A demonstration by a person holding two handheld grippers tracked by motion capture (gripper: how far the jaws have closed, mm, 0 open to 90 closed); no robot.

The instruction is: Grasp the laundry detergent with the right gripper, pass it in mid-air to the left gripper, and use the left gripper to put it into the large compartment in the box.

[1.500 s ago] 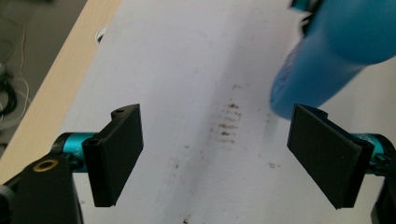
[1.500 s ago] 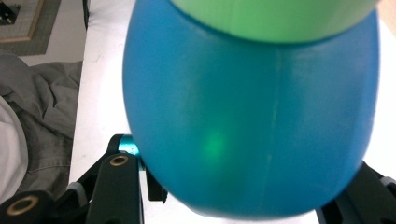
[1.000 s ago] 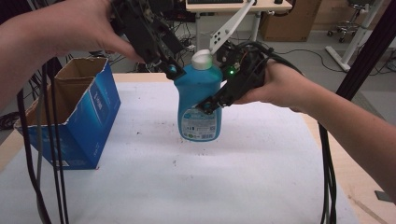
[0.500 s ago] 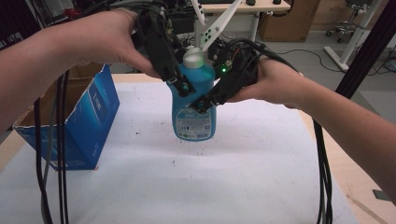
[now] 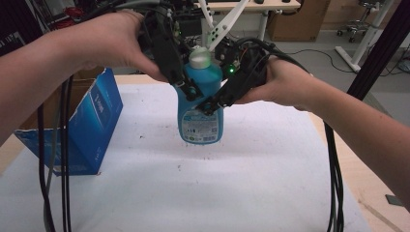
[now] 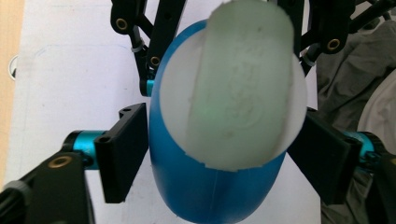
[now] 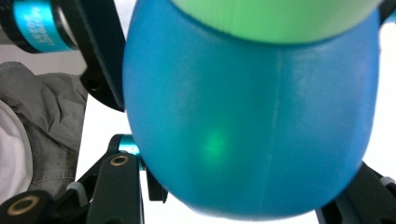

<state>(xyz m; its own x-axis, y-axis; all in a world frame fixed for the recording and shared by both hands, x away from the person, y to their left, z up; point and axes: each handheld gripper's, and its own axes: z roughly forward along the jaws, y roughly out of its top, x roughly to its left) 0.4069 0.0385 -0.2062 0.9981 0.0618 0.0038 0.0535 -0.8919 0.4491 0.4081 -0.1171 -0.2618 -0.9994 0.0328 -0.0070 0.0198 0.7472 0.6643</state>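
Note:
A blue bottle (image 5: 200, 121) with a white cap (image 5: 199, 58) is upright over the middle of the white table (image 5: 251, 193); I cannot tell whether its base touches the surface. My left gripper (image 5: 191, 89) comes down from the upper left and is shut on the bottle's shoulder. My right gripper (image 5: 212, 104) reaches in from the right and is shut on the body just below. In the left gripper view its pads (image 6: 122, 156) press both sides of the bottle (image 6: 205, 196) under the cap (image 6: 243, 93). In the right gripper view the bottle (image 7: 247, 130) sits between the jaws.
An open blue cardboard box (image 5: 96, 121) stands at the table's left side. Black cables (image 5: 63, 145) hang in front of the box, and more cables (image 5: 333, 169) trail below the right forearm. Desks and chair legs stand behind the table.
The left gripper has come down from beside the cap onto the bottle's shoulder and closed there. The bottle has shifted slightly left with the right gripper still holding it.

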